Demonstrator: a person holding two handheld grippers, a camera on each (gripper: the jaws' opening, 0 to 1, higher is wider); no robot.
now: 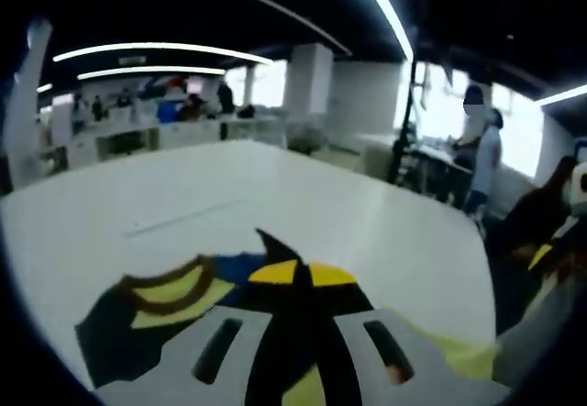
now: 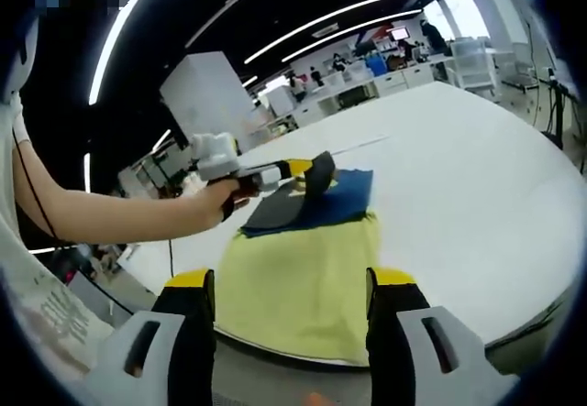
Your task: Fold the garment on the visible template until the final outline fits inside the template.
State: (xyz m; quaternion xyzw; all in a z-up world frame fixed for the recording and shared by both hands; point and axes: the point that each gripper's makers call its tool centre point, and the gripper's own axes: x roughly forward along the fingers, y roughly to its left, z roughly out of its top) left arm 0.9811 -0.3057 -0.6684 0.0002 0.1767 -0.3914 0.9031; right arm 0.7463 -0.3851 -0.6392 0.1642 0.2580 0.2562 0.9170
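White worktop [image 2: 477,177] carries everything, wide and bare around a yellow template [image 2: 303,287] that lies at its near edge. On the template's far end sits the garment [image 2: 316,203], dark blue, with one flap lifted off the rest; part of it overhangs the template's far edge, so I judge the folding not yet finished.

Seen from the right gripper view, a hand [image 2: 215,200] reaches in from the left with the left gripper [image 2: 312,172], whose jaws are pinched on the raised dark flap, probably to carry it over the garment as a fold. In the left gripper view the same dark cloth runs up between the closed jaws, with yellow and blue patches of garment [image 1: 174,296] just ahead.

Right gripper [image 2: 289,282] hangs back at the template's near edge, jaws spread and holding nothing, well apart from the garment, likely waiting so as not to block the fold.
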